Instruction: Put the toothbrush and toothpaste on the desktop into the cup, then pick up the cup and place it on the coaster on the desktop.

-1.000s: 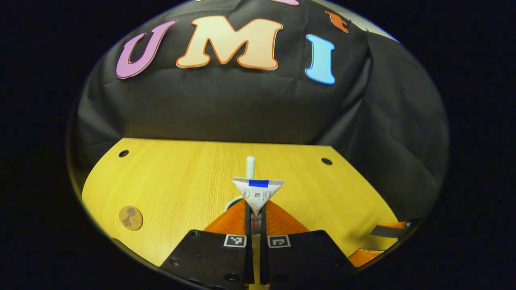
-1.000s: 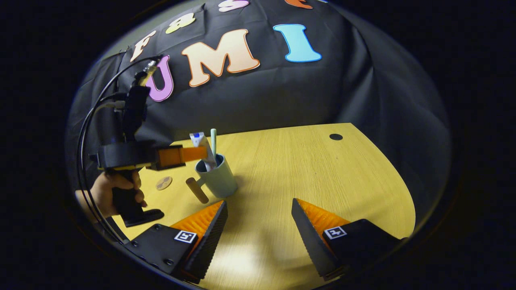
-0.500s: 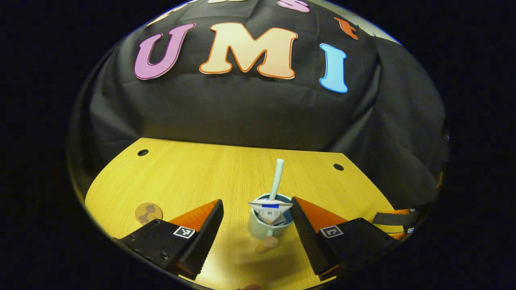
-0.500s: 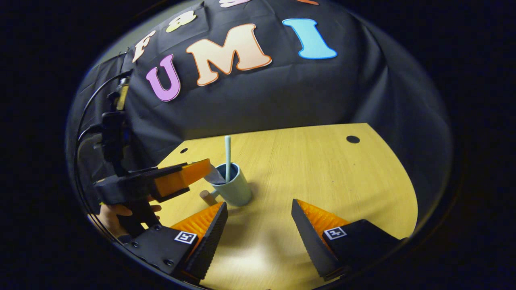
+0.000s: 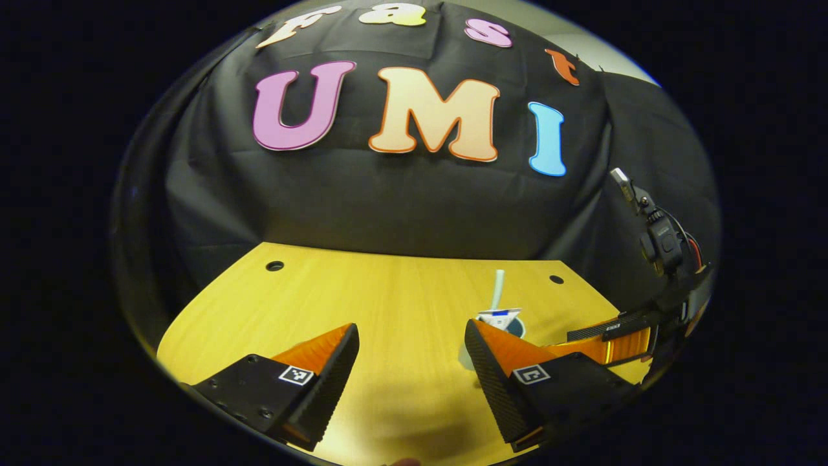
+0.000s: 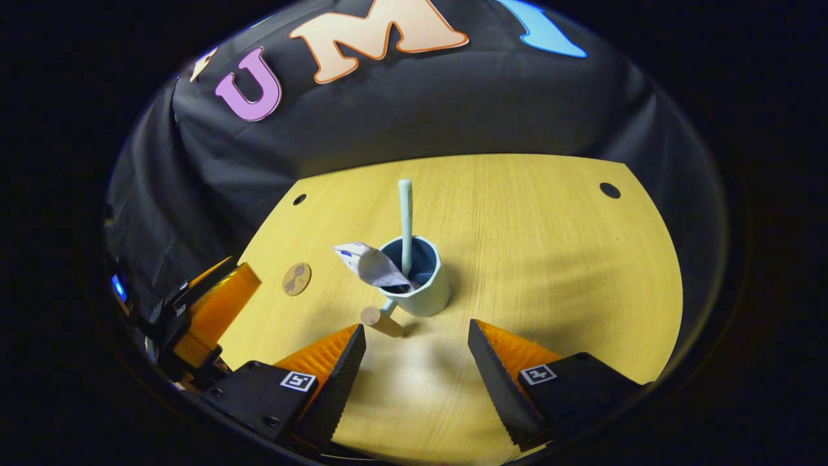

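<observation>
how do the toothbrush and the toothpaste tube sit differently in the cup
The slim pale green toothbrush stands nearly upright in the light blue cup; the flat white toothpaste tube leans over the cup's rim toward the wooden handle. The toothbrush rises higher; the toothpaste tube is wider and crumpled. Both rest inside the cup.

We see a yellow wood-grain desktop (image 6: 550, 259) with a curved near edge and small dark round holes (image 6: 609, 190) near its far corners, set against the black cloth wall. Standing upright on it near the middle is a pale blue-green cup (image 6: 424, 291) with a wooden handle (image 6: 380, 318) pointing toward us. A small round brown coaster (image 6: 296, 279) lies flat on the wood to the cup's left, apart from it.
</observation>
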`<action>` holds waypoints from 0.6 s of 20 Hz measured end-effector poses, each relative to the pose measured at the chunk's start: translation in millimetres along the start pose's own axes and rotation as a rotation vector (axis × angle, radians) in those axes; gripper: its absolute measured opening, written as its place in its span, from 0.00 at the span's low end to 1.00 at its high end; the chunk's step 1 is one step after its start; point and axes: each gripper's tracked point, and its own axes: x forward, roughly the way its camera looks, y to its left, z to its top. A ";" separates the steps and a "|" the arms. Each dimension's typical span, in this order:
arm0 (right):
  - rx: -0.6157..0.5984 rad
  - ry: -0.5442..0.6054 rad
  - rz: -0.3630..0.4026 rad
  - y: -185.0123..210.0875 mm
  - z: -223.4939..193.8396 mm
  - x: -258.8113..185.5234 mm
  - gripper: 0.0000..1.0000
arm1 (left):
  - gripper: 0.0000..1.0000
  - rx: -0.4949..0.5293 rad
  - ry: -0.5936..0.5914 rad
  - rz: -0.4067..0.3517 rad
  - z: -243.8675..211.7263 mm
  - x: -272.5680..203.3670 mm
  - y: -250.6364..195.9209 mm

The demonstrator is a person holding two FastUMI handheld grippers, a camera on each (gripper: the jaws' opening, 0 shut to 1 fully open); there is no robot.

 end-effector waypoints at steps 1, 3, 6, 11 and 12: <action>0.000 0.025 -0.006 3.8 -1.4 6.2 0.94 | 0.95 -0.009 -0.003 0.013 0.7 -4.6 10.2; 0.005 0.078 -0.009 12.4 -5.1 18.3 0.98 | 0.95 -0.018 -0.011 0.043 -0.9 -13.9 32.0; 0.047 0.154 -0.003 25.0 -11.4 37.0 0.98 | 0.95 -0.018 -0.016 0.086 -4.6 -28.2 59.3; 0.109 0.229 -0.046 25.5 -11.0 66.0 0.99 | 0.95 -0.028 -0.004 0.140 -13.5 -47.9 96.9; 0.116 0.244 -0.065 21.3 -11.4 70.8 0.98 | 0.95 -0.030 0.001 0.146 -17.0 -50.9 102.8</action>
